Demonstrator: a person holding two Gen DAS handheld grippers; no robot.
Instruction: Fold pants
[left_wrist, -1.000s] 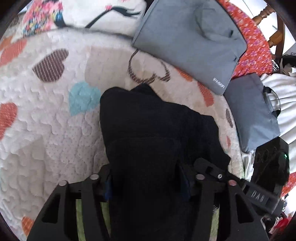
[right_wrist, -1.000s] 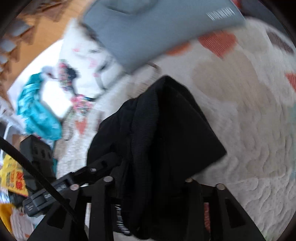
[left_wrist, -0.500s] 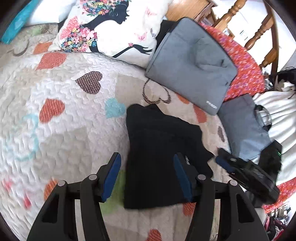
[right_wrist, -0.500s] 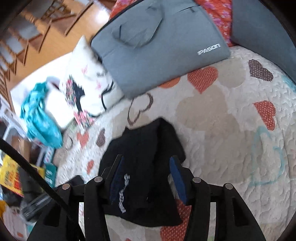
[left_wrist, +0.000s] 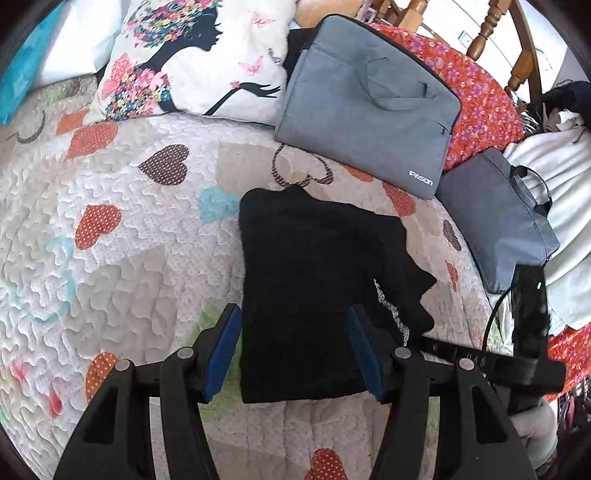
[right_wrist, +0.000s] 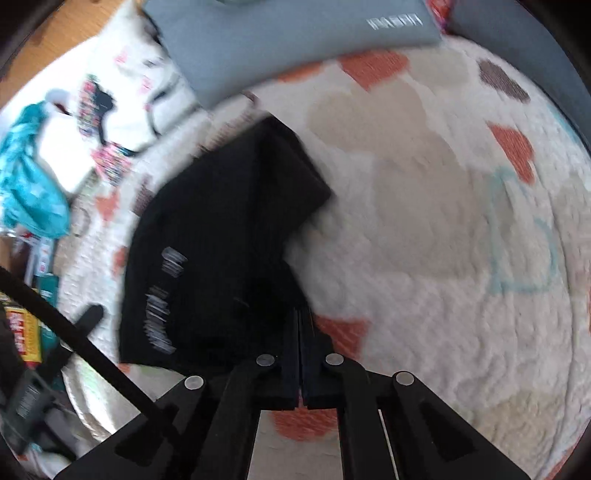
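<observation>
The black pants (left_wrist: 317, 295) lie folded on the heart-patterned quilt (left_wrist: 110, 266). The left gripper (left_wrist: 295, 343) hangs above them, fingers spread, gripping nothing. The right gripper (right_wrist: 303, 332) is pressed together at the pants' edge (whether it pinches cloth is unclear). Two grey bags (left_wrist: 365, 110) and a pillow (left_wrist: 192, 62) lie beyond.

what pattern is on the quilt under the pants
Cream quilt with scattered hearts in orange, brown, teal and beige; the left wrist view shows it best.
</observation>
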